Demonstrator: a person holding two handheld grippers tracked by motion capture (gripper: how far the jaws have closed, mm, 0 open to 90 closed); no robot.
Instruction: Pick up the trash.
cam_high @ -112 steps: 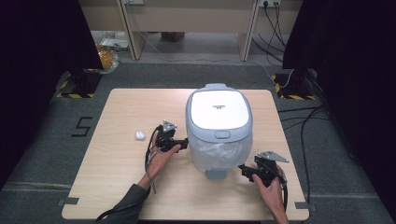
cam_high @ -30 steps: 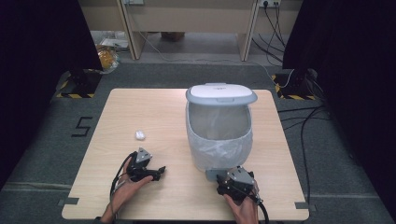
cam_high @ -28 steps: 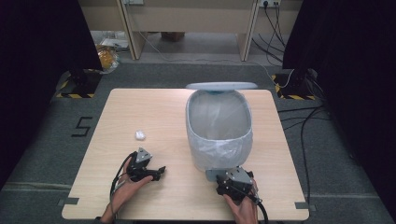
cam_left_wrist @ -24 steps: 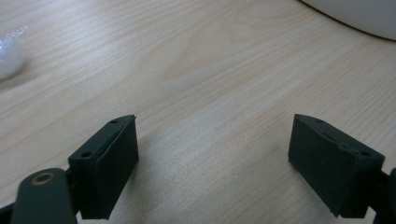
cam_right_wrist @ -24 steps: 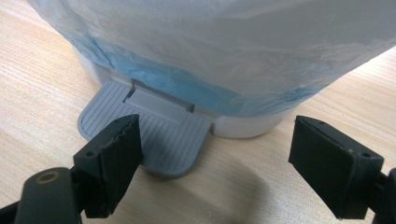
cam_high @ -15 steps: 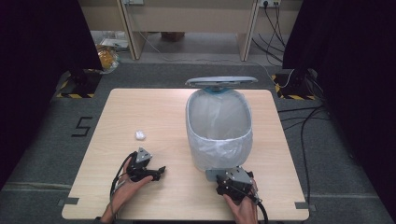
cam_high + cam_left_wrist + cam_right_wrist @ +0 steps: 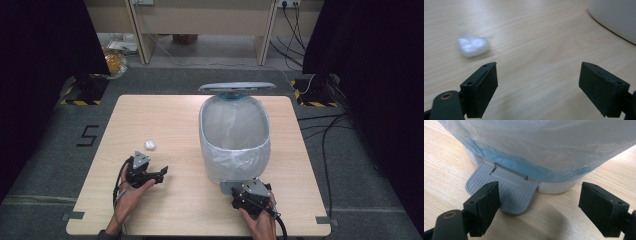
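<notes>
The right gripper (image 7: 248, 196) is pressing down on the grey pedal (image 7: 504, 192) at the foot of the pedal bin (image 7: 235, 135), and the lid (image 7: 237, 87) is standing raised at the far side, leaving the bag-lined mouth open. In the right gripper view its jaws are spread wide, one over the ribbed pedal and the other off to the side above the desk (image 7: 170, 115), gripping nothing; whether the pressing is done by a jaw or by the gripper's body is hard to tell. The left gripper (image 7: 148, 173) is hovering low over the desk to the left of the bin, jaws likewise released and empty, with the small crumpled white wad (image 7: 472, 46) lying on the wood just beyond its left jaw, near the gripper but apart from it and well apart from the bin. Judging by this, the step in hand is holding the bin open while the wad is waiting to be collected. The next move is probably calling for the left gripper to be edging forward and slightly aside until the wad sits between its jaws, closing on it gently, then lifting it over the rim, while the right gripper is keeping steady pressure on the pedal.
</notes>
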